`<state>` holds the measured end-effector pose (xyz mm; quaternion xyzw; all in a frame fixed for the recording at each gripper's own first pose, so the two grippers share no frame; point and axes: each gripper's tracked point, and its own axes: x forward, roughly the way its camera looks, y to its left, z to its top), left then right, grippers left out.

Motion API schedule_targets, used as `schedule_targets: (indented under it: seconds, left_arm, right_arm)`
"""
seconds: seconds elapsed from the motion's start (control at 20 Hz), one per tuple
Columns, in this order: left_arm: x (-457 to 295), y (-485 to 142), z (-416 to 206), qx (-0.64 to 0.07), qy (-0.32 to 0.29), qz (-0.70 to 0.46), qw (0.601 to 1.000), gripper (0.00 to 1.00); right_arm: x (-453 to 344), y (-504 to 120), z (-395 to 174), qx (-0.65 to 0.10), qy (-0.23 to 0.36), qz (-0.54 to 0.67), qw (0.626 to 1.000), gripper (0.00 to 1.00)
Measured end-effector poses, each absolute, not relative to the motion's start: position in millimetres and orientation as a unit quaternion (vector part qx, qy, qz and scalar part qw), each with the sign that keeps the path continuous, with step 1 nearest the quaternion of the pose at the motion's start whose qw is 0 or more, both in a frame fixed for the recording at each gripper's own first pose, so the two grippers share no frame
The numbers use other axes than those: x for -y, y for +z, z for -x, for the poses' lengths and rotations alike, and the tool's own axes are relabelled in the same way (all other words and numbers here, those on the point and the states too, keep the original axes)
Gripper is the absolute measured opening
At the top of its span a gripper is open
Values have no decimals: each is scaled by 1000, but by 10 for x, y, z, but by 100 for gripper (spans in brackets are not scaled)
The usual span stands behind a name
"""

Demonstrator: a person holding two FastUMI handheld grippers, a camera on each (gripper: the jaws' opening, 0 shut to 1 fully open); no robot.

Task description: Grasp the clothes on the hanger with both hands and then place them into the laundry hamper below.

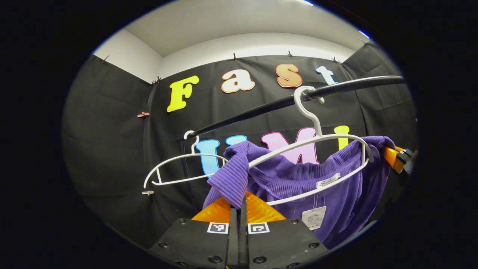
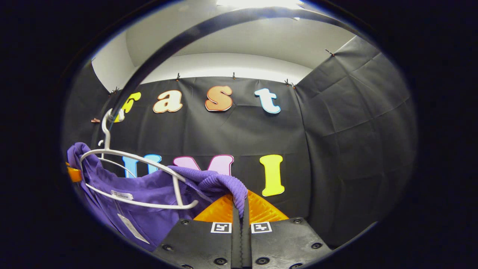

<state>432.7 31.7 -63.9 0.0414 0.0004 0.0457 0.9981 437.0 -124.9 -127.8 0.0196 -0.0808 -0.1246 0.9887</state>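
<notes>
A purple ribbed garment (image 1: 298, 179) hangs on a white hanger (image 1: 317, 142) hooked over a black rail (image 1: 261, 108). My left gripper (image 1: 239, 203) is shut on the garment's left shoulder, the cloth pinched between its fingers. In the right gripper view the same purple garment (image 2: 149, 194) drapes on the white hanger (image 2: 130, 157), and my right gripper (image 2: 239, 203) is shut on its other shoulder. The other gripper (image 1: 397, 158) peeks out at the garment's far shoulder in the left gripper view. A paper tag (image 1: 313, 217) dangles from the collar.
A second white hanger (image 1: 179, 168), bare, hangs on the rail to the left of the garment. The black rail (image 2: 179, 37) arcs overhead in the right gripper view. Black cloth walls close in behind and on both sides.
</notes>
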Motion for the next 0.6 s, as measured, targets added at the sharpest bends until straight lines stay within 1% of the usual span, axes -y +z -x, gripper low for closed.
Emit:
schedule_targets:
  seconds: [0.05, 0.1, 0.2, 0.25, 0.3, 0.4, 0.5, 0.55, 0.6]
  left_arm:
    - [-320, -634, -4321, -1, 44, -43, 998, 3]
    - [-333, -616, -4312, -1, 43, -46, 998, 3]
    - [-359, -565, -4303, 1, 42, -49, 998, 3]
    - [-377, -566, -4318, 0, 41, -49, 998, 3]
    - [-403, -584, -4318, -4, 41, -49, 998, 5]
    - [-486, -631, -4331, -12, 44, -51, 998, 5]
    - [-627, -719, -4329, -20, 53, -49, 997, 5]
    - [-721, -766, -4336, -24, 62, -48, 997, 3]
    - [-817, -821, -4328, -31, 73, -50, 996, 5]
  right_arm:
    - [1301, -1285, -4420, 84, -135, -13, 987, 5]
    - [1371, -1337, -4472, 80, -149, -5, 986, 9]
    - [1444, -1551, -4586, 63, -165, -8, 984, 0]
    - [1470, -1731, -4640, 41, -168, -14, 985, 4]
    - [1424, -1910, -4654, 21, -163, -24, 986, 4]
    - [1269, -2204, -4609, -12, -150, -37, 988, 5]
    - [1054, -2349, -4482, -28, -128, -41, 991, 5]
    - [936, -2385, -4415, -34, -114, -41, 992, 5]
    - [802, -2409, -4320, -39, -101, -42, 993, 5]
